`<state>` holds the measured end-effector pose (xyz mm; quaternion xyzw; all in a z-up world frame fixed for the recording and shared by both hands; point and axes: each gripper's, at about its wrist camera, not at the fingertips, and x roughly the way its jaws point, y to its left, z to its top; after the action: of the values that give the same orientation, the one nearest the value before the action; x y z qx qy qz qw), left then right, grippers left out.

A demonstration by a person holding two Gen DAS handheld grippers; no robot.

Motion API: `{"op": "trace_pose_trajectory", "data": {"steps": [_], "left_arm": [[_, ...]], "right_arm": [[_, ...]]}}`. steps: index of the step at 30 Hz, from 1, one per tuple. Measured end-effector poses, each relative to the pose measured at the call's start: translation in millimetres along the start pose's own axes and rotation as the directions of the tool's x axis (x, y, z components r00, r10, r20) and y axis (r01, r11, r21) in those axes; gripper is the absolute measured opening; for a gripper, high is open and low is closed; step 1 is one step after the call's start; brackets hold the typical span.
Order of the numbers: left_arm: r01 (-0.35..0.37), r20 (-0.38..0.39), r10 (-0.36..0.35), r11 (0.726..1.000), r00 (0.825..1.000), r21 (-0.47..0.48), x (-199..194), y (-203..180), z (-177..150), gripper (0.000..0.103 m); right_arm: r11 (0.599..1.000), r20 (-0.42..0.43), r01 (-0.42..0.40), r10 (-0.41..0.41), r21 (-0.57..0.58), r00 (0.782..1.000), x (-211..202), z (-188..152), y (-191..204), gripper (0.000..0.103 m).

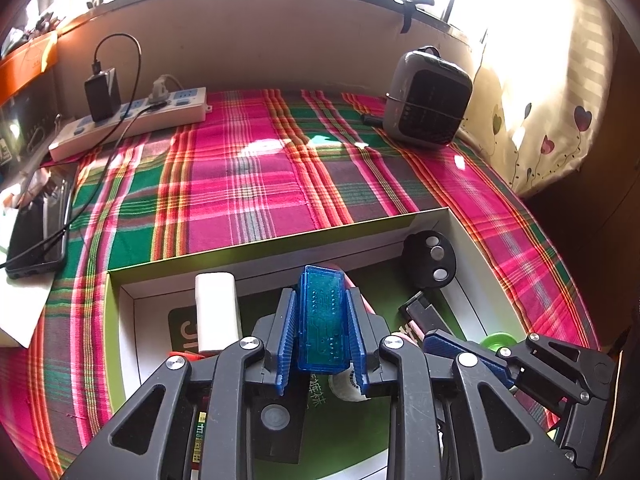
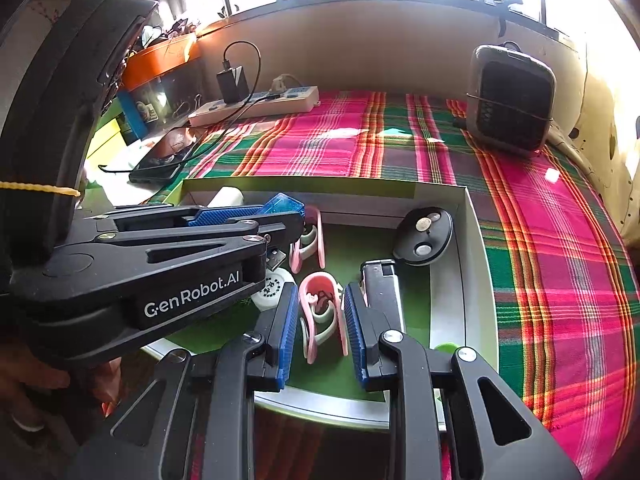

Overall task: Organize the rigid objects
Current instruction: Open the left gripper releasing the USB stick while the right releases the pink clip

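- My left tongs [image 1: 320, 332] are closed on a translucent blue module [image 1: 322, 316], a small case with a circuit board showing through it, held above the open box [image 1: 280, 246]. In the right wrist view the same module [image 2: 282, 204] sticks out past the tips over the box's far left part.
- My right tongs [image 2: 321, 320] stand part open around a pink clip [image 2: 320, 312] lying on the box's green floor. I cannot tell whether the pads touch it.
- Risk: the module's case is smooth and gripped along its narrow sides; I judge that a tilt or a loosened grip would let it slide out and drop onto the white block [image 1: 218, 312] or the items below.
- Risk: both tongs work inside one box, close together. Swinging either could knock the other and jar the module loose.
- Risk: the pink clip is curved and springy-looking. An off-centre squeeze could flick it against the black lighter [image 2: 382, 288] just beside it, or toward the second pink clip [image 2: 310, 240].
- Risk: the round black remote [image 2: 424, 236] sits in the far right corner, clear of both tongs.
- Surface: the bench carries a pink and green plaid cloth [image 1: 248, 168]; it lies fairly flat.
- Room: a window runs behind; a power strip [image 1: 132, 122] with a black charger, a phone and a small grey heater [image 1: 428, 98] stand well apart from the box. Strong sunlight washes out the right side.
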<state>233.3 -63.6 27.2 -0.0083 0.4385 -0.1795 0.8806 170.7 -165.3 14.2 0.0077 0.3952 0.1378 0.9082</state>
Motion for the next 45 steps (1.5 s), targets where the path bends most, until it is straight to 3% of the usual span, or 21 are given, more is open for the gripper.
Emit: {"op": "trace_pose_trajectory", "data": {"steps": [16,25,45], "left_arm": [[-0.019,0.011,0.019,1.0,1.0,-0.007,-7,2,-2,0.032],[-0.034,0.027,0.035,0.999,0.999,-0.01,-19,1,-6,0.035],[-0.095,0.093,0.098,0.995,0.991,-0.033,-74,-8,-35,0.037]], "right_arm": [[1.0,0.004,0.0,0.0,0.012,1.0,-5,-2,1,0.026],[1.0,0.018,0.02,-0.02,0.009,1.0,-12,-3,4,0.037],[0.999,0.057,0.045,-0.046,0.013,0.997,-46,-20,8,0.038]]}}
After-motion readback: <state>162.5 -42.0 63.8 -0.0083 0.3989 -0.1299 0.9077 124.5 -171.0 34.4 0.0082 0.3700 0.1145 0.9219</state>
